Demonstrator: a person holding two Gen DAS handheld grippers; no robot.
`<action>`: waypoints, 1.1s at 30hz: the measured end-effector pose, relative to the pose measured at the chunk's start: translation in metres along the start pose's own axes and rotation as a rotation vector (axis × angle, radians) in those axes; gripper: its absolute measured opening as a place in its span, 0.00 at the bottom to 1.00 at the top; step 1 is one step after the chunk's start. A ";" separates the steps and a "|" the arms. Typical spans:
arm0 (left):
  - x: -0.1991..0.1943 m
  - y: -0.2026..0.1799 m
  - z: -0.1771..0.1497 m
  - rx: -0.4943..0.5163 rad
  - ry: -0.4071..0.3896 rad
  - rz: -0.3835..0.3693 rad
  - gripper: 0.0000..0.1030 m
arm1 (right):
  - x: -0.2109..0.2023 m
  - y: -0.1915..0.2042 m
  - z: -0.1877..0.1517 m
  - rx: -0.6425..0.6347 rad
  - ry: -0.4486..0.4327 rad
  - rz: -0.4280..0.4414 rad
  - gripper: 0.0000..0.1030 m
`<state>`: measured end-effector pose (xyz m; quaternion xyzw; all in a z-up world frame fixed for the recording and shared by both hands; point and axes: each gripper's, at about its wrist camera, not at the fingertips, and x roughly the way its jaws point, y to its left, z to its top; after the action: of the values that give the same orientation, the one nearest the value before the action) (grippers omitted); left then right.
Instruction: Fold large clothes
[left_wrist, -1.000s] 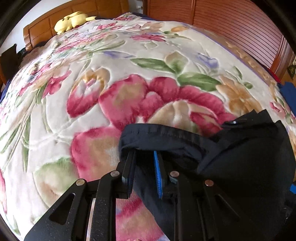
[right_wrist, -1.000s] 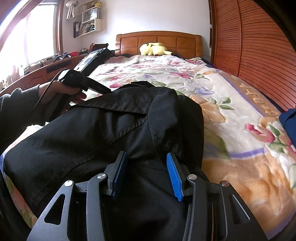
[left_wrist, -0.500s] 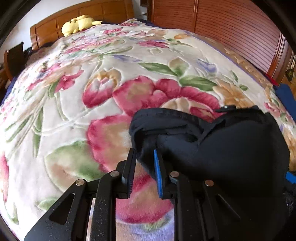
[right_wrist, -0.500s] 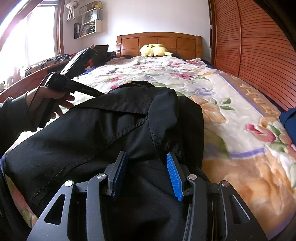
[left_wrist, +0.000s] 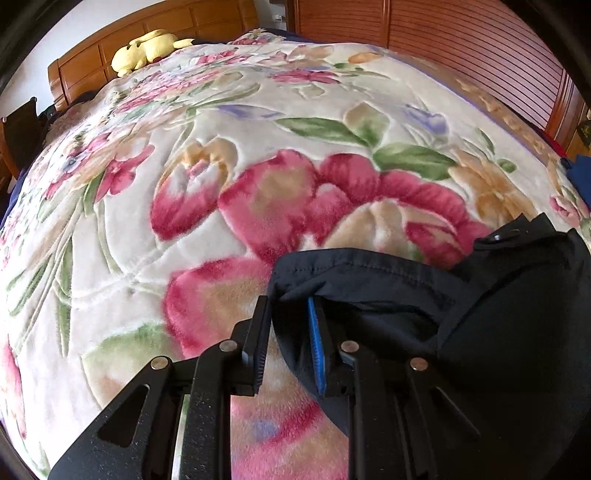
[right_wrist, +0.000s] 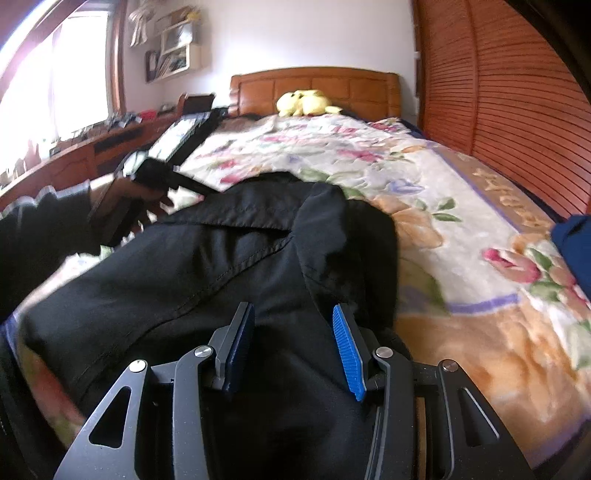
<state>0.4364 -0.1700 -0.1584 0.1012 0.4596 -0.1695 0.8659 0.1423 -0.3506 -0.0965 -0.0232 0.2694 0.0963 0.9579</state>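
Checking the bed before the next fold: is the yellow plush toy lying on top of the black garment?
No. The yellow plush toy sits far off by the wooden headboard, while the black garment lies at the near end of the floral blanket.

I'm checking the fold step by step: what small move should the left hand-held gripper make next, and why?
Probably carry the pinched hem across toward the garment's main body. The left hand-held gripper appears shut on a corner of the black woven-fabric garment, which bunches over the floral plush blanket, while the right hand-held gripper stands open above the fabric.
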 end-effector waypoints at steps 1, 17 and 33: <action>0.000 0.000 0.000 0.002 0.000 -0.001 0.20 | -0.007 -0.003 0.001 0.013 0.004 0.004 0.44; 0.006 0.001 0.001 -0.003 -0.018 -0.025 0.21 | -0.073 -0.030 -0.029 0.155 0.213 -0.043 0.44; -0.015 -0.011 0.004 0.071 -0.060 0.018 0.05 | -0.033 -0.027 -0.036 0.242 0.196 0.095 0.12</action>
<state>0.4277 -0.1787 -0.1440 0.1305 0.4261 -0.1810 0.8767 0.1012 -0.3865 -0.1104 0.0956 0.3718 0.1056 0.9173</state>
